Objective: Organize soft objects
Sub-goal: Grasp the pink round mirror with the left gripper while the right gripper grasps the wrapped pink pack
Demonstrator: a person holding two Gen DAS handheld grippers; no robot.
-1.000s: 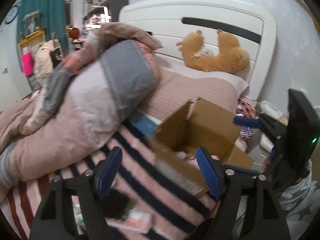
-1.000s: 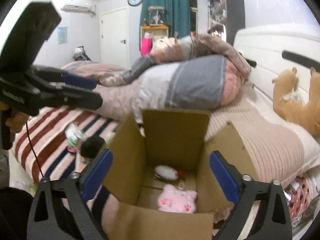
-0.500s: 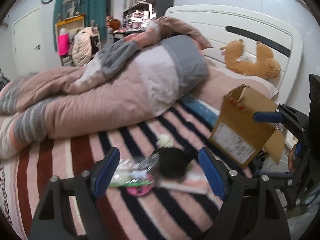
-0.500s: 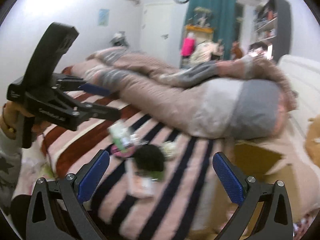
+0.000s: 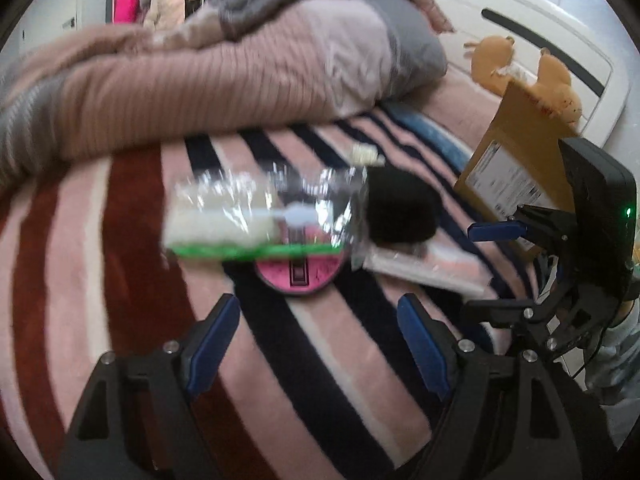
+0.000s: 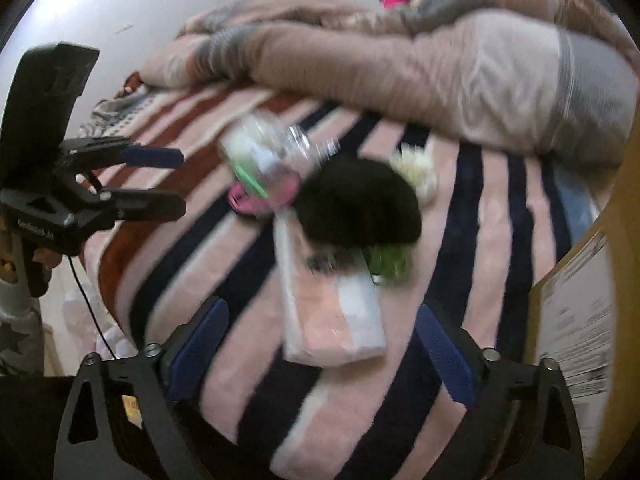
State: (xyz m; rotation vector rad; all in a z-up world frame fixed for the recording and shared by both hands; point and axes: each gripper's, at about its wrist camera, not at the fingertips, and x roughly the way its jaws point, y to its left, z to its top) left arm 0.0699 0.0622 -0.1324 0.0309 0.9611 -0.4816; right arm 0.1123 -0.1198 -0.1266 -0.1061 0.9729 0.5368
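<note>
Striped bed point(image 5: 132, 280) as I saw it.
On it lay a clear packet point(image 5: 256, 212), pink disc point(image 5: 300, 276), black plush point(image 6: 360, 204), flat pack point(image 6: 332, 312), bunched duvet point(image 5: 240, 80) and cardboard box point(image 5: 516, 152).

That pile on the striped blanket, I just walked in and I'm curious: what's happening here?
A person holds a tool in each hand over the bed. Both the left tool and right tool are open and empty, poised above a black fuzzy item, a clear plastic packet and a flat pink pack. A cardboard box stands nearby.
</note>
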